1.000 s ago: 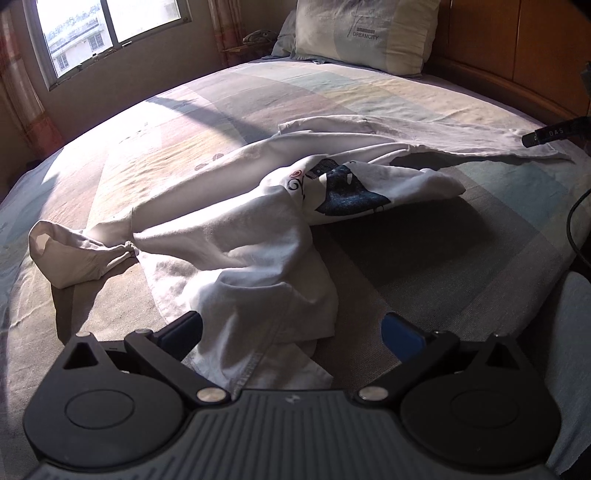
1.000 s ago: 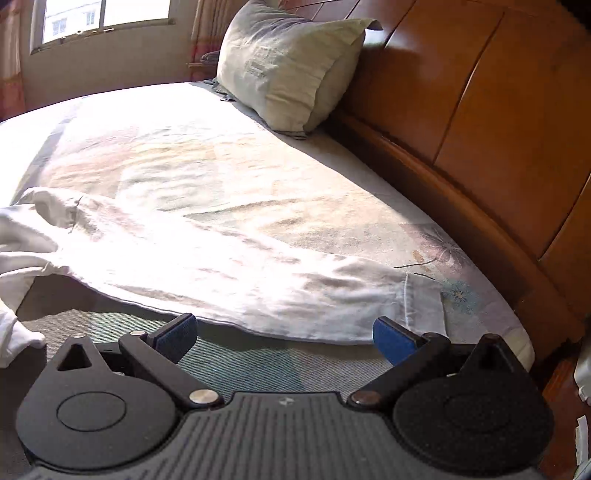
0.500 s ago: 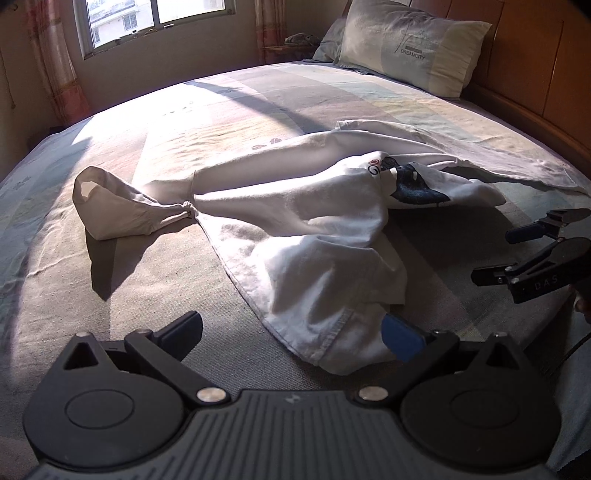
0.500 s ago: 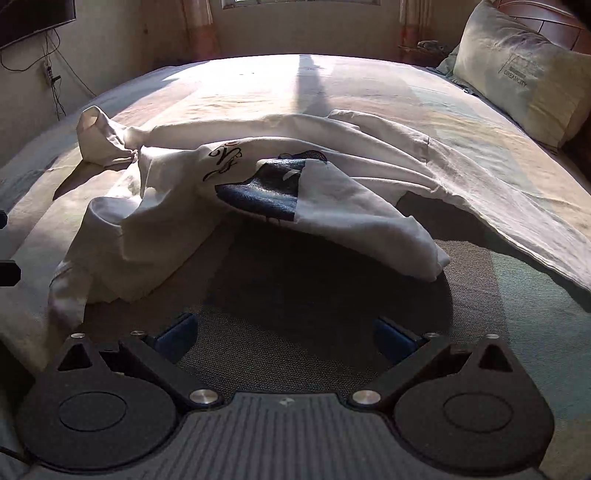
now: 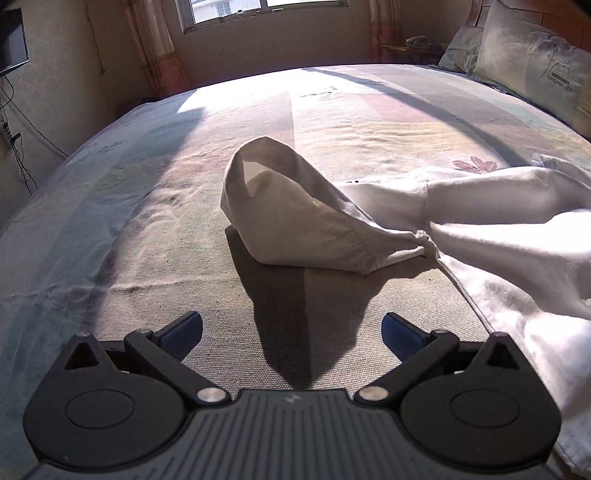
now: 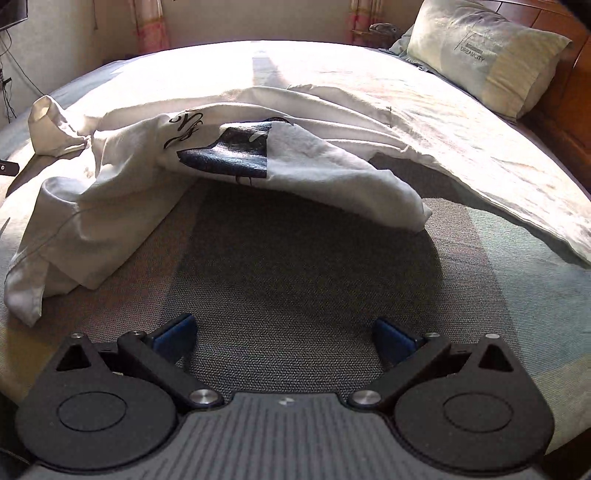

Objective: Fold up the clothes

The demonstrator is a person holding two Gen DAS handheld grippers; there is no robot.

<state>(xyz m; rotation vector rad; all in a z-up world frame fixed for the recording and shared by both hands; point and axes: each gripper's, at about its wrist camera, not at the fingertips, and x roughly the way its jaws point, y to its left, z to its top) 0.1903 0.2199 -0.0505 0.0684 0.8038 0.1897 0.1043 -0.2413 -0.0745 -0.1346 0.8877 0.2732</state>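
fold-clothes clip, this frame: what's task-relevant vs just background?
Job:
- white shirt, crumpled, dark print on it; its puffed sleeve faces the left gripper
- left gripper, open, empty
- right gripper, open, empty
- bed, the work surface

Just lying about:
- pillow
- window
- curtain
- headboard

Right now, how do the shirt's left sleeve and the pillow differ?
The sleeve lies crumpled mid-bed with its cuff propped open and a twist where it joins the shirt; the pillow leans plump and smooth at the headboard end. The pillow carries printed DREAMCITY lettering; the sleeve is plain. The sleeve is white, the pillow greyish with a yellowish band. Both are fabric, resting on the bed.
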